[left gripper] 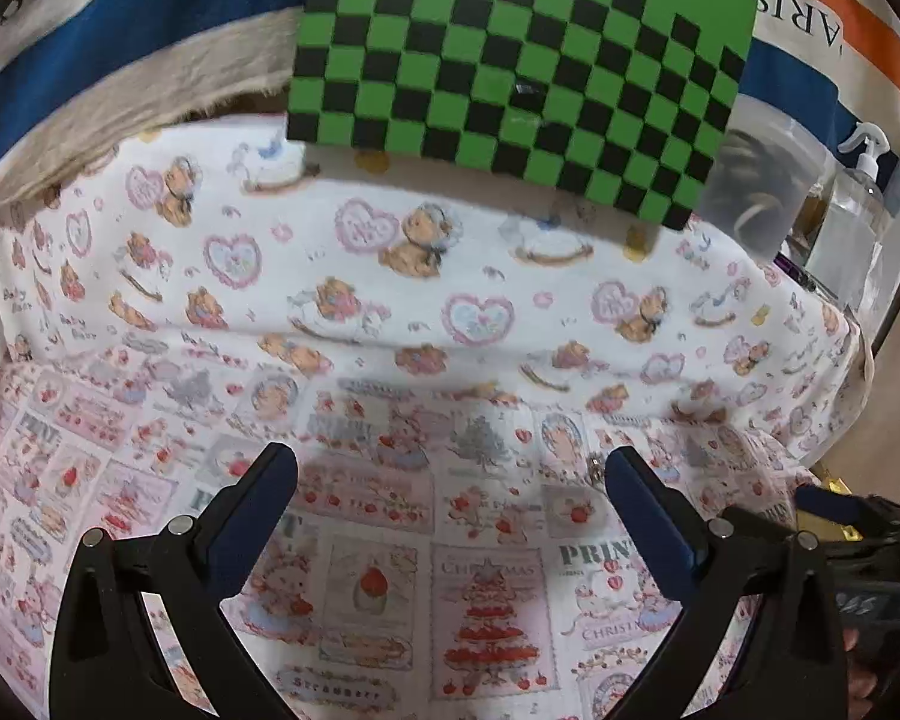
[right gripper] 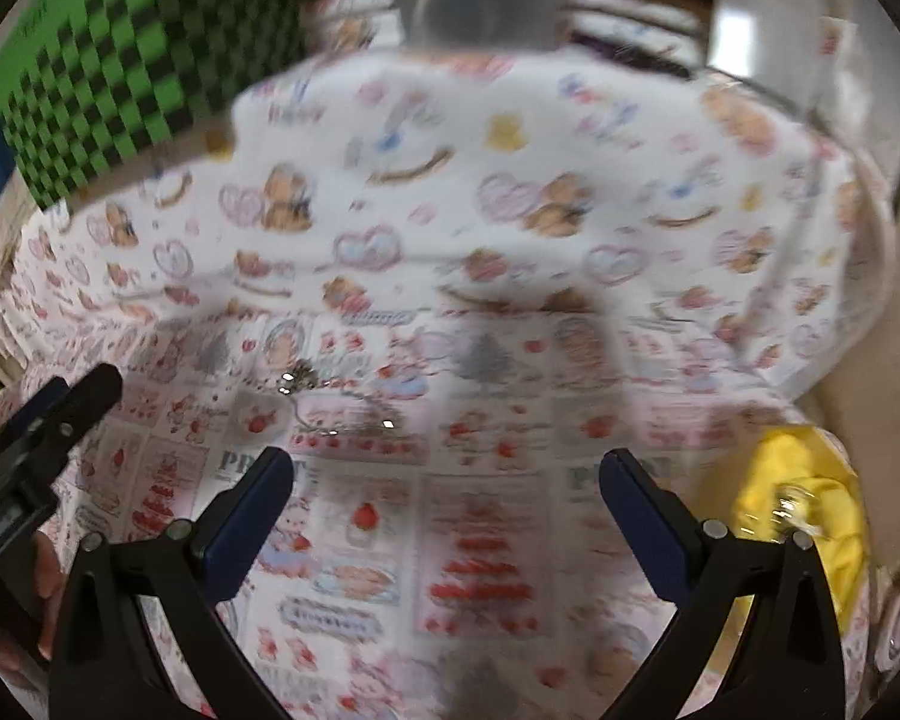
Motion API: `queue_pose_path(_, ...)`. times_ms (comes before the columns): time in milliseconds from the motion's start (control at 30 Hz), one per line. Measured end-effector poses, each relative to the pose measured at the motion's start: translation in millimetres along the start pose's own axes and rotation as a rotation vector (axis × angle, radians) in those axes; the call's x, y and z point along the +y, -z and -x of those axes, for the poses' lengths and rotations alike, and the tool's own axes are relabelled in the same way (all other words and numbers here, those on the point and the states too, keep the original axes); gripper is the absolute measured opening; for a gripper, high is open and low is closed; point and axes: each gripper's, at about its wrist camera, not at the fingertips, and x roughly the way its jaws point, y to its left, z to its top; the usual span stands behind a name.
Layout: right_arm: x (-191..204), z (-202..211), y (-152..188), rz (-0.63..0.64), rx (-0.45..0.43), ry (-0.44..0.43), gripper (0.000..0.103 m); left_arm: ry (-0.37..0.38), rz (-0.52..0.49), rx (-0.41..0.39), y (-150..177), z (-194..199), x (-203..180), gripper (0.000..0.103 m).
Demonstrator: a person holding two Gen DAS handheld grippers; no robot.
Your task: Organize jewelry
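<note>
Right wrist view: silver chain (right gripper: 336, 402) just beyond open right tool (right gripper: 447, 480).

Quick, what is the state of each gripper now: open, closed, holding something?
Left gripper: open, holding nothing.
Right gripper: open, holding nothing; the silver chain lies on the cloth ahead.

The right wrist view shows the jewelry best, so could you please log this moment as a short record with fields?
surface: printed cloth covering the table
jewelry: silver chain lying loose on the cloth, ahead of the right tongs' left finger
right tongs: open, empty
left tongs: open, empty
yellow item: at right edge, something shiny on it; blurred
backdrop: green checkered board
image quality: right view motion-blurred
</note>
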Motion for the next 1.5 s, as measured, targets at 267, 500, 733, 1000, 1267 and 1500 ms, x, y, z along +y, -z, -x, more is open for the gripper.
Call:
queue_pose_path(267, 33.6, -29.8, -5.8, 0.128, 0.013, 0.021, 0.093, -0.008, 0.052, -0.003, -6.6, 0.0, 14.7, 0.102)
queue_pose_path(500, 40.9, -48.4, -5.7, 0.183, 0.050, -0.022, 0.061, -0.045, 0.056, -0.031, -8.9, 3.9, 19.9, 0.102)
queue_pose_path(733, 41.6, -47.0, -1.6, 0.182, 0.043, -0.140, 0.018, -0.052, 0.032, -0.041, -8.5, 6.0, 16.8, 0.102)
queue_pose_path(1000, 12.3, -32.9, 7.9, 0.091, -0.022, -0.129, 0.001, -0.009, -0.027, -0.042, -9.4, 11.7, 5.6, 0.100)
queue_pose_path(1267, -37.4, -18.3, 0.8, -0.104, -0.097, -0.160, 0.001, 0.058, -0.110, 0.055, -8.1, -2.8, -39.9, 0.082)
queue_pose_path(1500, -43.7, -18.8, -5.0, -0.130, -0.092, -0.154, 0.002, 0.095, -0.129, 0.208, -1.3, -50.8, -66.8, 0.043)
